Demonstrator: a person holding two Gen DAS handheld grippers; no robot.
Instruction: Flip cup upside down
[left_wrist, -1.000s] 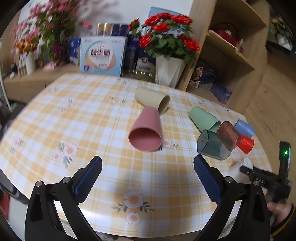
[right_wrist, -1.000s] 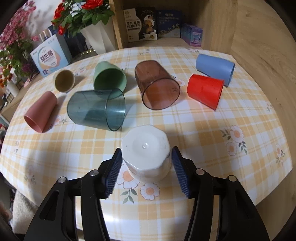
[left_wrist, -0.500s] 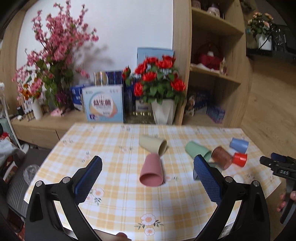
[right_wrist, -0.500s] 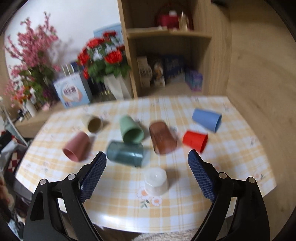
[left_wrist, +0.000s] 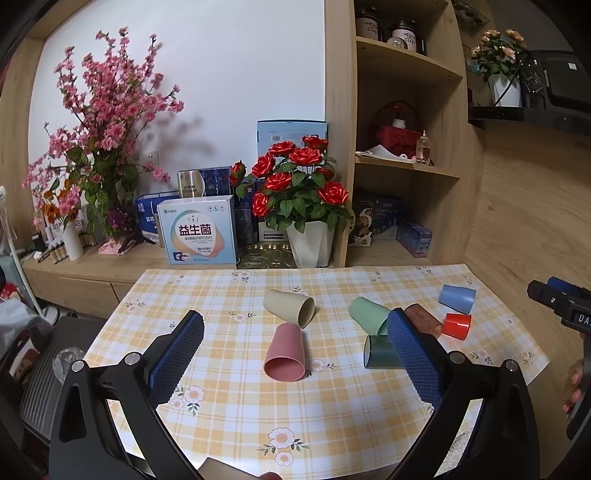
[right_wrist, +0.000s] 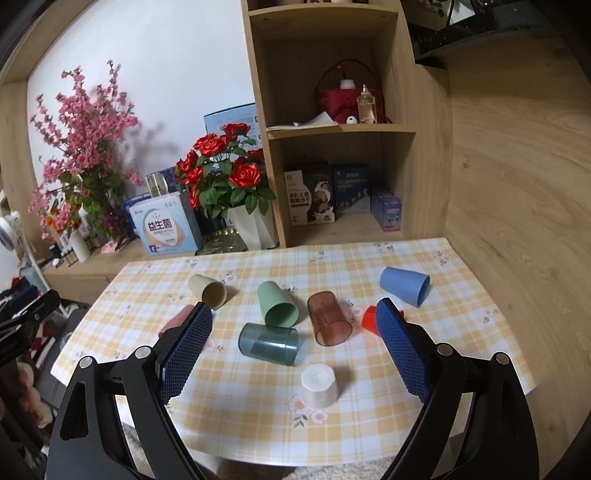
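Observation:
A white cup (right_wrist: 318, 385) stands upside down near the table's front edge. Several cups lie on their sides on the checked tablecloth (right_wrist: 369, 406): pink (left_wrist: 285, 352), beige (left_wrist: 289, 307), light green (right_wrist: 276, 303), dark teal (right_wrist: 268, 343), brown (right_wrist: 328, 323), red (left_wrist: 456, 325) and blue (right_wrist: 404, 285). My left gripper (left_wrist: 295, 354) is open and empty, held back above the table. My right gripper (right_wrist: 295, 347) is open and empty, raised well behind the white cup.
A white pot of red roses (left_wrist: 308, 247) and a printed box (left_wrist: 200, 236) stand behind the table on a low cabinet. A wooden shelf unit (right_wrist: 343, 129) rises at the back. A wooden wall (right_wrist: 517, 184) is at the right.
The right gripper opened, let go of the upside-down white cup and pulled back and up. The left gripper also drew back and up from the table.

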